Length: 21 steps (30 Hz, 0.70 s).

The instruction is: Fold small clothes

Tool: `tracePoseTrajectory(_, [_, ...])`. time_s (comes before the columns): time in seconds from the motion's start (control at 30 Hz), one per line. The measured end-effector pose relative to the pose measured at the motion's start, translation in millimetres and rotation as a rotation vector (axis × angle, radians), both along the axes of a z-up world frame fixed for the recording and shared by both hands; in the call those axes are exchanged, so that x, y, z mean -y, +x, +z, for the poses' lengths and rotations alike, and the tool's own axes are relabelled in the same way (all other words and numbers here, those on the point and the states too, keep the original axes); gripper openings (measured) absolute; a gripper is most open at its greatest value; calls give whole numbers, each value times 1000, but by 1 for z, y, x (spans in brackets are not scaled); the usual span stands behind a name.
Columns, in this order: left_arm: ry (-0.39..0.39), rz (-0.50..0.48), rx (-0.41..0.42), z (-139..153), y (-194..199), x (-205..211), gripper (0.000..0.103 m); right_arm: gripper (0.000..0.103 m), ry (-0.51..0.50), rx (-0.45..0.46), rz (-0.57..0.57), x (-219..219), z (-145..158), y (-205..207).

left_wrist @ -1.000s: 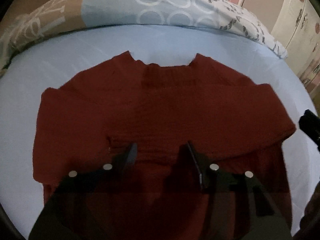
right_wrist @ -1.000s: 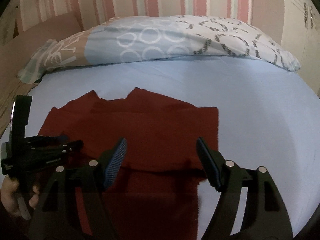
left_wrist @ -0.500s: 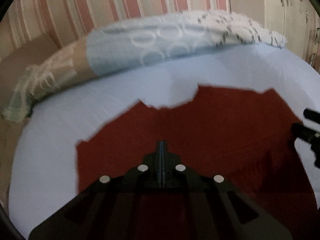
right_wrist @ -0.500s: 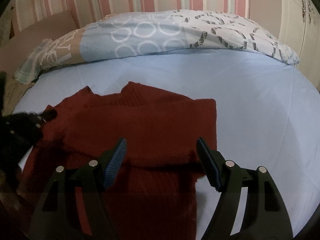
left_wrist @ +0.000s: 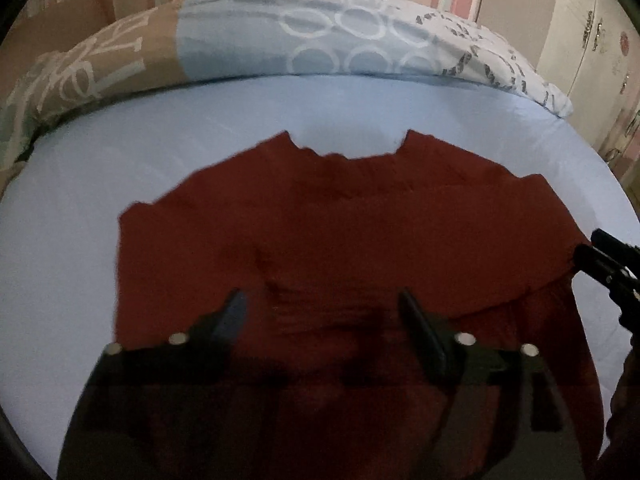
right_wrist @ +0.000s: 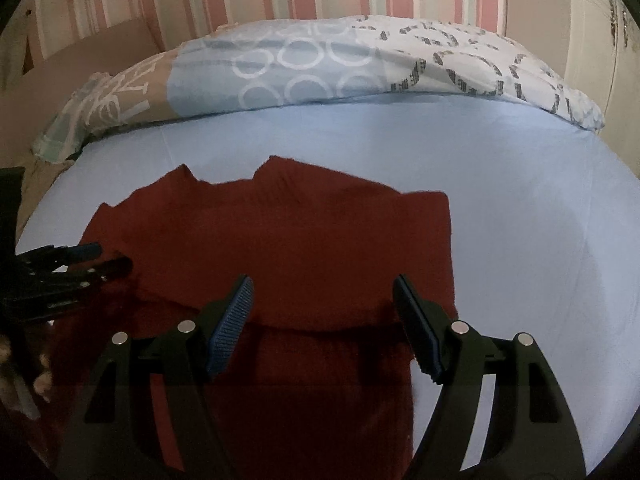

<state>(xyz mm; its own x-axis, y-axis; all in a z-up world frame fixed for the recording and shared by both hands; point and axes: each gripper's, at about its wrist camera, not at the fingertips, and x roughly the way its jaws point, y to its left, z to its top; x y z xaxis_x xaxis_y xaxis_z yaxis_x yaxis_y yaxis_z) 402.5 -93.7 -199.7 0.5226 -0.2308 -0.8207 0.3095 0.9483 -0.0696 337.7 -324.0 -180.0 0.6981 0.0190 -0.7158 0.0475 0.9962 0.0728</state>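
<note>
My left claw [left_wrist: 320, 312] hangs over the near half of the red sweater [left_wrist: 340, 240], its jaws opening, with only cloth below them and nothing pinched. My right claw [right_wrist: 322, 304] is spread wide above the sweater's right part, its blue pads [right_wrist: 230, 324] clear of the fabric. The sweater lies flat on the blue sheet [right_wrist: 520, 200], neck toward the far edge, sleeves folded in across the body. A patterned pillow [right_wrist: 320, 64] runs along the bed's far edge.
</note>
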Motion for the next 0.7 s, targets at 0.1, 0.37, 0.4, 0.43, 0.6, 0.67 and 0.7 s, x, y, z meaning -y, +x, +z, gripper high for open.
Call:
tracePoseTrajectory(0.1, [-24, 50, -24, -8, 8, 0, 81, 73, -26, 1, 7, 0, -2, -2])
tracePoseTrajectory(0.37, [-86, 112, -68, -20, 21, -9, 8, 73, -16, 0, -18, 11, -8, -3])
tracePoseTrajectory(0.4, [-81, 105, -54, -17, 19, -8, 8, 73, -14, -3, -21, 11, -8, -3])
tracePoseTrajectory(0.43, [-65, 94, -30, -15, 15, -6, 8, 73, -11, -4, -22, 12, -9, -3])
tracePoseTrajectory(0.6, [-28, 65, 70, 1, 7, -1, 8, 73, -16, -1, -19, 12, -9, -4])
tracePoseTrajectory(0.67, [-24, 47, 111, 14, 7, -1, 8, 73, -16, 2, -20, 12, -8, -3])
tracePoseTrajectory(0.7, [-16, 40, 133, 20, 8, -1, 8, 73, -19, 8, -23, 13, -6, -3])
